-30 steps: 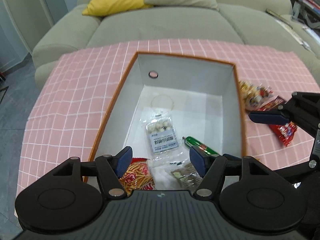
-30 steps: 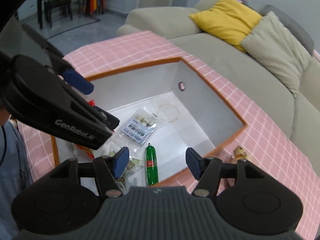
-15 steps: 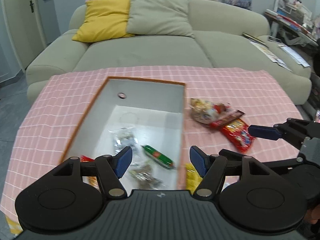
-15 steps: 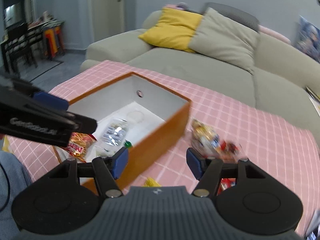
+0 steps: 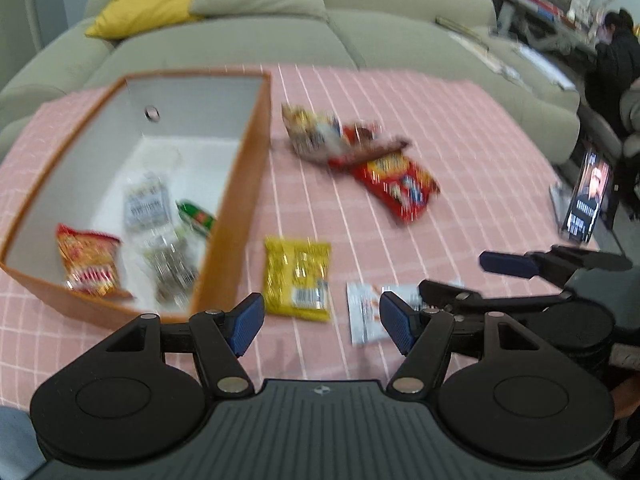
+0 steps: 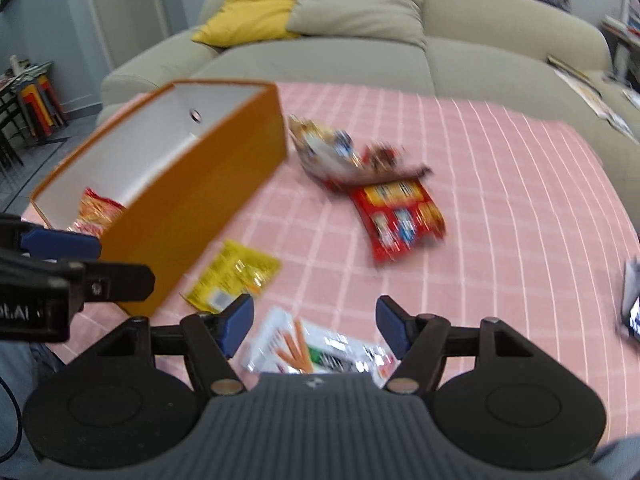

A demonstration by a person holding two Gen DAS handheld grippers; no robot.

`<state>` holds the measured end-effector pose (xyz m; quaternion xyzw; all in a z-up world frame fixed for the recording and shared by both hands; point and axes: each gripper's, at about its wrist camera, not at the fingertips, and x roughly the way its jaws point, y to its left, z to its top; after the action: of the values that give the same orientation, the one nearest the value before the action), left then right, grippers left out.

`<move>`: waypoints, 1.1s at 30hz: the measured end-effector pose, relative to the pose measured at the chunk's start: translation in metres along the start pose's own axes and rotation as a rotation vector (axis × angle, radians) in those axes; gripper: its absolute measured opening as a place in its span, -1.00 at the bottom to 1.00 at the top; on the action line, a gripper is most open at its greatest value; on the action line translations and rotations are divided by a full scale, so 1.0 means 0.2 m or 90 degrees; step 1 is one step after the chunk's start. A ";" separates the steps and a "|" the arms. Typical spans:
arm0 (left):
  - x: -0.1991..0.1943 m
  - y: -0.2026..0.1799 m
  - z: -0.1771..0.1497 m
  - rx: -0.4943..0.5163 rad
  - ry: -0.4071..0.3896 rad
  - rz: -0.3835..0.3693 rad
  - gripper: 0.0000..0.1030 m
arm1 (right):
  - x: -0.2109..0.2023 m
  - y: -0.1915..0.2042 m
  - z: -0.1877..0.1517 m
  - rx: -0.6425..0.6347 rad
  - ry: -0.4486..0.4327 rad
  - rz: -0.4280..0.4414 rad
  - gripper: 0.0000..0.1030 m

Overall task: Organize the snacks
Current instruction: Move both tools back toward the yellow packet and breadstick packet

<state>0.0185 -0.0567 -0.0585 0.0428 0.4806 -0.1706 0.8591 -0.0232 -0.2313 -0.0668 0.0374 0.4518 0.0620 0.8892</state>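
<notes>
An orange box [image 5: 234,216] [image 6: 192,208] with a white inside stands at the left of the pink checked cloth and holds several snack packets, among them a red-orange bag [image 5: 88,264]. Right of the box lie a yellow packet [image 5: 298,276] [image 6: 234,276], a white packet with orange sticks [image 5: 366,312] [image 6: 316,354], a red pack [image 5: 400,184] [image 6: 400,216] and a clear bag of sweets [image 5: 312,132] [image 6: 324,146]. My left gripper [image 5: 322,322] is open above the yellow packet, holding nothing. My right gripper [image 6: 314,324] hovers over the white packet, its jaws opening with nothing gripped.
A beige sofa [image 5: 280,36] with a yellow cushion [image 6: 252,4] runs behind the table. A phone [image 5: 588,196] showing a video stands near the cloth's right edge. A person in dark clothes [image 5: 616,52] sits at the far right.
Both grippers have swung right, away from over the box, and sunk toward the loose packets on the cloth. The right gripper's jaws have widened and its view has rolled level.
</notes>
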 end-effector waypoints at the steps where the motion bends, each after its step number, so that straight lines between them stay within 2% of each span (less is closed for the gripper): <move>1: 0.02 -0.01 -0.02 0.001 0.008 -0.001 0.51 | 0.01 -0.02 -0.02 0.005 0.006 -0.001 0.30; 8: 0.13 0.00 -0.08 -0.021 0.039 0.004 0.51 | 0.08 -0.09 -0.10 0.042 0.052 0.000 0.34; 14: 0.23 -0.03 -0.07 -0.017 0.062 0.012 0.51 | 0.14 -0.06 -0.13 0.021 0.095 0.010 0.56; 20: 0.30 -0.03 -0.10 -0.016 0.094 0.013 0.51 | 0.23 -0.01 -0.17 -0.028 0.175 -0.056 0.58; 21: 0.31 -0.03 -0.11 -0.017 0.098 0.016 0.51 | 0.25 -0.01 -0.18 -0.032 0.183 -0.064 0.60; 23: 0.33 -0.03 -0.11 -0.019 0.104 0.019 0.51 | 0.29 -0.02 -0.18 -0.036 0.197 -0.074 0.76; 26: 0.36 -0.02 -0.10 -0.022 0.113 0.028 0.51 | 0.33 -0.03 -0.20 -0.036 0.218 -0.084 0.78; 33: 0.41 -0.04 -0.10 -0.027 0.127 0.042 0.51 | 0.41 -0.09 -0.14 -0.003 0.191 -0.102 0.81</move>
<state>0.0391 -0.0793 -0.1385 0.0574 0.5658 -0.1271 0.8126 0.0031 -0.2376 -0.1512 -0.0104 0.5807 -0.0030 0.8140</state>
